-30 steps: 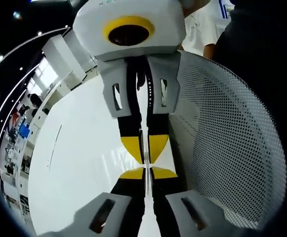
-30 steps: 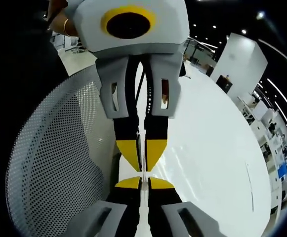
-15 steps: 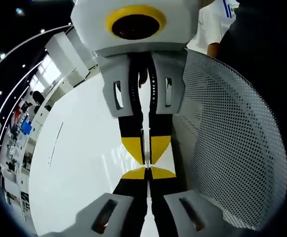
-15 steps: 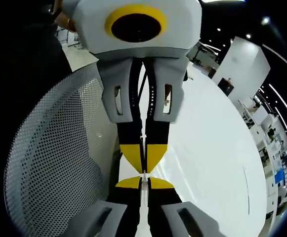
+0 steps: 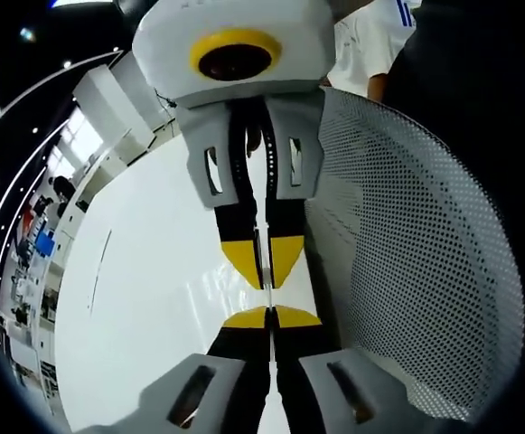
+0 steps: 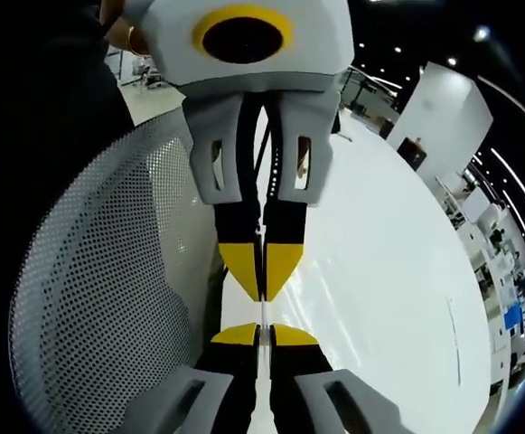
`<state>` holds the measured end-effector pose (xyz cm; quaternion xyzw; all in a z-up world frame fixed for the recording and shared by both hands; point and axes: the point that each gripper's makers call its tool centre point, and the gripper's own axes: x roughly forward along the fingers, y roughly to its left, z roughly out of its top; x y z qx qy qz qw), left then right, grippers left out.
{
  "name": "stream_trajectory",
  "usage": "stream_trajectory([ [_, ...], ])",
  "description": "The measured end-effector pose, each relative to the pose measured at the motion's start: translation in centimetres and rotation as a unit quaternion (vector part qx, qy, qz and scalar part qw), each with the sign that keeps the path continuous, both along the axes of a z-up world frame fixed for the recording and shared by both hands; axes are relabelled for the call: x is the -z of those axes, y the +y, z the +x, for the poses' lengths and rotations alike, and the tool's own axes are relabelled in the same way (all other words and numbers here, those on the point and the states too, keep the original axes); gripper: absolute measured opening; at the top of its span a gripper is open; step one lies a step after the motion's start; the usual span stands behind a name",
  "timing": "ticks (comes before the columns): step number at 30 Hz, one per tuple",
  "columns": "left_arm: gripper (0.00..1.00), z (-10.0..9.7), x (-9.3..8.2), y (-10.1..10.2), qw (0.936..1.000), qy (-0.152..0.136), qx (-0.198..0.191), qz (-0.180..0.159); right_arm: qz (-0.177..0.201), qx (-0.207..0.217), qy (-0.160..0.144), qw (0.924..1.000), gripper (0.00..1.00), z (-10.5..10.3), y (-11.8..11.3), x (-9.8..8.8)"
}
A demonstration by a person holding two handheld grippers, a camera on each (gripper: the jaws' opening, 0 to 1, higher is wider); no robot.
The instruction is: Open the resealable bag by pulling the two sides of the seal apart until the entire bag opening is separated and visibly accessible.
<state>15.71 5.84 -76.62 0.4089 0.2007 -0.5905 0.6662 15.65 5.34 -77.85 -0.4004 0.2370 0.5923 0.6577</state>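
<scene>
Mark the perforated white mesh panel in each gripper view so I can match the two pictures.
Left gripper view: the mesh panel takes the right side, curving from upper centre down to lower right.
Right gripper view: the mesh panel takes the left side, curving down to lower left.
Shared landmark: the glossy white table, which borders the panel's inner edge in both.
</scene>
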Motion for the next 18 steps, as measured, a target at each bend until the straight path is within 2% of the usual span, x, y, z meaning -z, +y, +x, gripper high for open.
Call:
stream_trajectory([
  [6, 0.00, 0.2, 0.0, 0.0, 1.0000, -0.004, -0.006, -0.003, -0.005, 0.004, 0.000, 1.0000, 0.00, 0.1, -0.5, 0.2],
  [18, 0.00, 0.5, 0.0, 0.7, 0.9996, 0.007, -0.024, -0.012, -0.011, 0.014, 0.000, 0.9998, 0.00, 0.5, -1.2, 0.2],
])
